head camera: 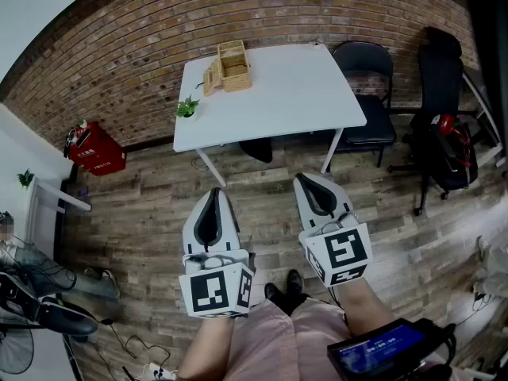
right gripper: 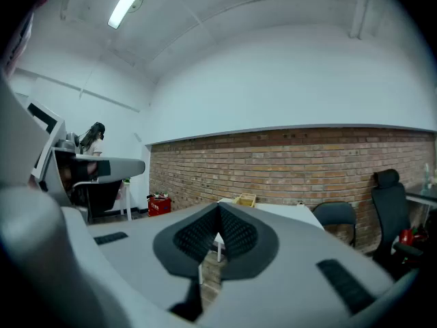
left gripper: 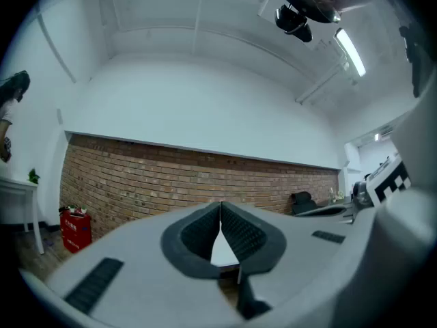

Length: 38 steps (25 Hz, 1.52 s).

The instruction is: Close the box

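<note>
Wicker-pale and slatted, the box sits at the far left corner of the white counter. Its lid is thrown open and leans out from the left side. The person stands back on the plank floor, well apart from the counter. The left gripper and right gripper are held level ahead of the body, and both pairs of jaws are pressed together with nothing between them. The box looks light and stiff, its woven walls probably brittle under a hard squeeze. It is likely to skid on the smooth top if the lid is shoved. The lid's free outer edge seems the best place to take hold, with the other gripper steadying the box's near wall. A small potted plant stands at the counter's left edge, near the lid, and could be clipped. A black chair and an office chair crowd the right side, and a red case rests by the brick wall. The approach across the floor looks unobstructed.
</note>
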### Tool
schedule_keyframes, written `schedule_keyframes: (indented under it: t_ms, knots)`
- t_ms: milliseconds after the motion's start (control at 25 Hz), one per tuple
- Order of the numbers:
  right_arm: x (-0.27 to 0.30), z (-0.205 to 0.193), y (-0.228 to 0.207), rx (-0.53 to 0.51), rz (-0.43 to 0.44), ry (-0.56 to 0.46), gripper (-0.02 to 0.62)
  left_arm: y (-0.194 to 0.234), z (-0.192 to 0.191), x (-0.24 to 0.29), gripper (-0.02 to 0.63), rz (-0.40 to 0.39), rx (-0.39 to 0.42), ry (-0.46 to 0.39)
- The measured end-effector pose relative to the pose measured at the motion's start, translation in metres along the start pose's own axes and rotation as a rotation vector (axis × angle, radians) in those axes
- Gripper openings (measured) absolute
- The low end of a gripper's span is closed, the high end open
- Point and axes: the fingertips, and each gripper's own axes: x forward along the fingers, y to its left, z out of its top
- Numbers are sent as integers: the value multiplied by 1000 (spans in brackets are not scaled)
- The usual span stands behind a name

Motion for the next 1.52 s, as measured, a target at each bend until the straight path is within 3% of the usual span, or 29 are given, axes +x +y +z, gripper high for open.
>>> schedule_keyframes:
  t_ms: [480, 560, 640, 1080, 1520]
  knots:
    - [-1, -2, -18, 21, 27, -40, 2, -18, -3, 3, 17, 15, -8, -20]
    - [3, -1, -23, 26, 59, -47, 215, -22, -2, 7, 41, 16, -11, -35]
    - [7, 1, -32, 22, 60, -56, 210, -23, -3, 12, 114, 26, -1, -36]
    - [66, -10, -65, 32, 48, -4, 196, -3, -24, 63, 114, 46, 3, 21]
    - [201, -15, -73, 38, 24, 55, 187, 79, -50, 175, 114, 27, -28, 62]
